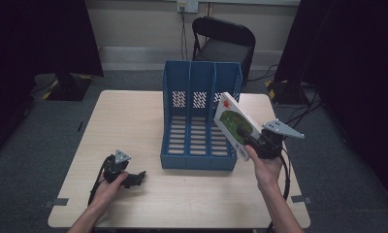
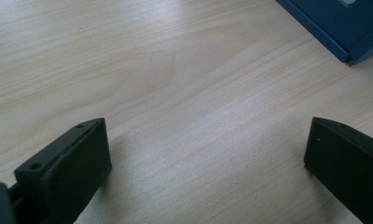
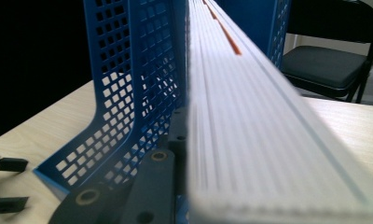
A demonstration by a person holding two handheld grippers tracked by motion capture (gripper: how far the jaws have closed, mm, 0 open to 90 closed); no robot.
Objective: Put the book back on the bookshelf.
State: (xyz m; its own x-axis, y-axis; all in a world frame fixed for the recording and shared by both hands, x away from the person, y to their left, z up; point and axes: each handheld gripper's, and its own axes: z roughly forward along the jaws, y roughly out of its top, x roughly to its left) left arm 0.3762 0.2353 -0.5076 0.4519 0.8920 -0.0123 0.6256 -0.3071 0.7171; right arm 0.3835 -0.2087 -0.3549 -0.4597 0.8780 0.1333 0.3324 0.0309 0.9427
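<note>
A book (image 1: pixel 233 124) with a white and green cover is held tilted in the air, my right gripper (image 1: pixel 249 137) shut on its lower edge. It hangs at the right front corner of the blue three-slot file rack (image 1: pixel 175 82). In the right gripper view the book's page edge (image 3: pixel 254 130) runs away from me beside the rack's perforated wall (image 3: pixel 128 84); one black finger (image 3: pixel 152 182) presses its left side and the other is hidden. My left gripper (image 1: pixel 136 178) lies on the table left of the rack, open (image 2: pixel 208 135), with bare wood between the jaws.
The wooden table (image 1: pixel 129 111) has free room left of and in front of the rack. The rack's corner (image 2: pixel 343 28) lies ahead of the left gripper. A black folding chair (image 1: pixel 223 43) stands behind the table. Dark curtains flank the room.
</note>
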